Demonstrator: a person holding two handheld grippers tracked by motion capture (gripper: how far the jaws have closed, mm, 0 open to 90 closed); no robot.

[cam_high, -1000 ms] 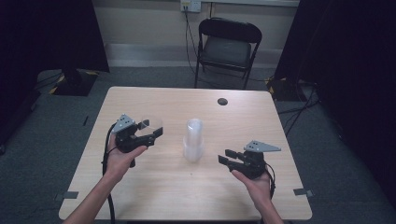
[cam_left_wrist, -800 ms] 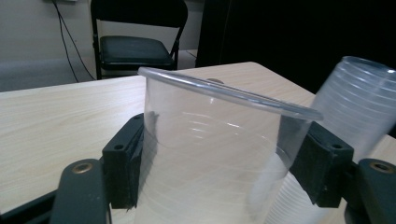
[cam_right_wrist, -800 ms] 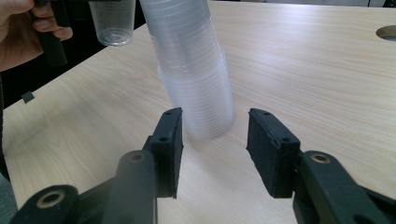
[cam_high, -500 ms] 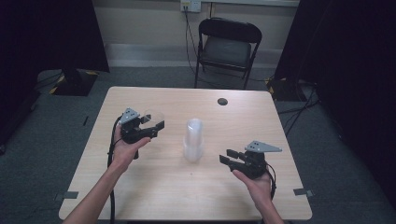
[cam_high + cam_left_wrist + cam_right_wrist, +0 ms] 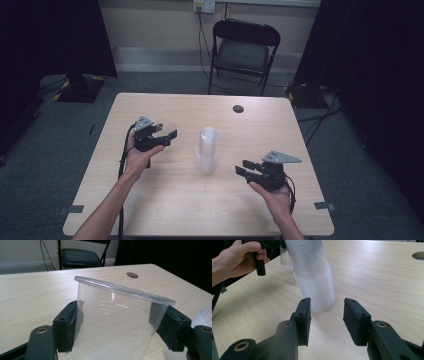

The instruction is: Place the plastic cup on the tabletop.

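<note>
Holding one clear cup (image 5: 112, 322), the left gripper (image 5: 161, 131) faces one cup stack (image 5: 207, 150); right gripper (image 5: 327, 320) gapes empty.

Clear cup (image 5: 115, 322): thin transparent plastic, glossy, smooth, faint ridges. Cup stack (image 5: 207, 150): same clear plastic, looks milky and ribbed where layered. Counter (image 5: 280, 130): pale wood-grain top, smooth, low sheen. Left gripper (image 5: 117, 327) and right gripper (image 5: 326, 320): black matt plastic with brass-coloured metal rivets; pads (image 5: 355, 320) look rubbery, slightly rough. Chair (image 5: 243, 52): black matt seat, thin dark metal frame. Floor (image 5: 350, 165): grey carpet, rough.
</note>
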